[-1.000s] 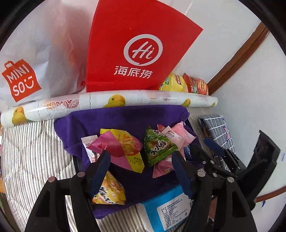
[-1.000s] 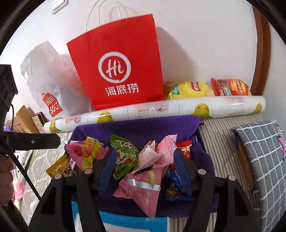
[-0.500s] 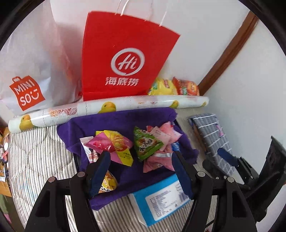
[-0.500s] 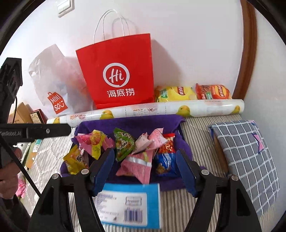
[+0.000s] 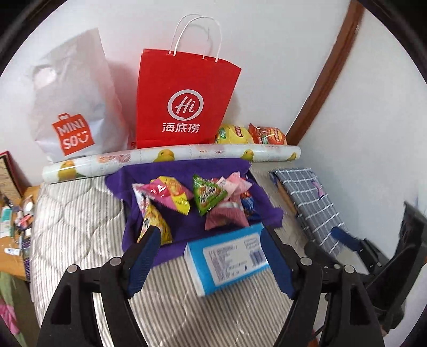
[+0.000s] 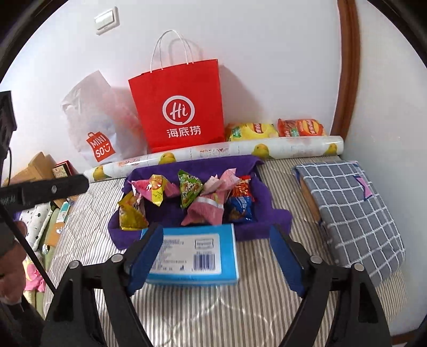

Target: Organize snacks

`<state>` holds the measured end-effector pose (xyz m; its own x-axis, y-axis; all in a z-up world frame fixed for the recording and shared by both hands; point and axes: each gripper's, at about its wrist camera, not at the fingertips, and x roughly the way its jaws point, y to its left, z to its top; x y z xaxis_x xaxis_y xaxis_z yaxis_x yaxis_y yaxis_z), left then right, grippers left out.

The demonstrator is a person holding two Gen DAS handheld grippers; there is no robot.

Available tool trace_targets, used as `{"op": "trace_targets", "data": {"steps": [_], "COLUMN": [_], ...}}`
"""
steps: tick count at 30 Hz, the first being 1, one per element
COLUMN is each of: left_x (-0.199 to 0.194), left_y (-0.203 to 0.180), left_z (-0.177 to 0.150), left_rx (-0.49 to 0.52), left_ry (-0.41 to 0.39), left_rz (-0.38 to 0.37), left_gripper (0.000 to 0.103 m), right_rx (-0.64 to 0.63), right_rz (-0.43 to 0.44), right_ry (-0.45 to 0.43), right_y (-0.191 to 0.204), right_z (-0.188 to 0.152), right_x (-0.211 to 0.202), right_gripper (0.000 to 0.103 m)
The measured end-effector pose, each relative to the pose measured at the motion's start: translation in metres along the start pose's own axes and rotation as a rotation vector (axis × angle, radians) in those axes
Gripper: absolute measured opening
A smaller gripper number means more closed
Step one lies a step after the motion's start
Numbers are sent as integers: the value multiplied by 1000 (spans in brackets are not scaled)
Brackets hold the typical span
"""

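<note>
Altogether two chip bags (image 6: pixel 250 132); one blue box (image 6: pixel 192 256)

This was a bedroom in a home: a striped quilted mattress (image 6: pixel 202 307) lay against a white wall with a light switch (image 6: pixel 107 20), a checked pillow (image 6: pixel 352 208) beside it, shopping bags (image 5: pixel 184 101) and snack packets (image 6: pixel 192 197) on the bed.

Left black two-finger gripper with blue pads (image 5: pixel 208 256): jaws spread wide, nothing held. Right black two-finger gripper with blue pads (image 6: pixel 216 256): same condition.
</note>
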<state>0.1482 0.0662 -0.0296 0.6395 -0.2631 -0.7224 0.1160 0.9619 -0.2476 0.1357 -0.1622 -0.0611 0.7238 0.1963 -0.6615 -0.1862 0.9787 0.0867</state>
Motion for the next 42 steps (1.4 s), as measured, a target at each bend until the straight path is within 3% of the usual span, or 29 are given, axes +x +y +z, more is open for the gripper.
{"op": "trace_targets", "data": {"steps": [11,13,19,42], "left_x": [-41,-48,-65,-77], "left_y": [-37,-43,-58,-88], "left_z": [-63,-71,-93,-107], "left_rx": [17,21,11,33], "left_ry": [-72,-85,-114,-136], "left_rz": [90,102,122,133], "left_gripper": [84,90,90,90], "right_rx": [-40,-37,-18,24], "right_rz": [-52,-50,-42,-55], "right_ry": [-61,-63,-60,-92], "right_y": [-4,-6,-16,-39], "right_z": [-41,-48,-66,-86], "right_x": [-58,-66,-85,-116], "right_gripper": [100,101,102,102]}}
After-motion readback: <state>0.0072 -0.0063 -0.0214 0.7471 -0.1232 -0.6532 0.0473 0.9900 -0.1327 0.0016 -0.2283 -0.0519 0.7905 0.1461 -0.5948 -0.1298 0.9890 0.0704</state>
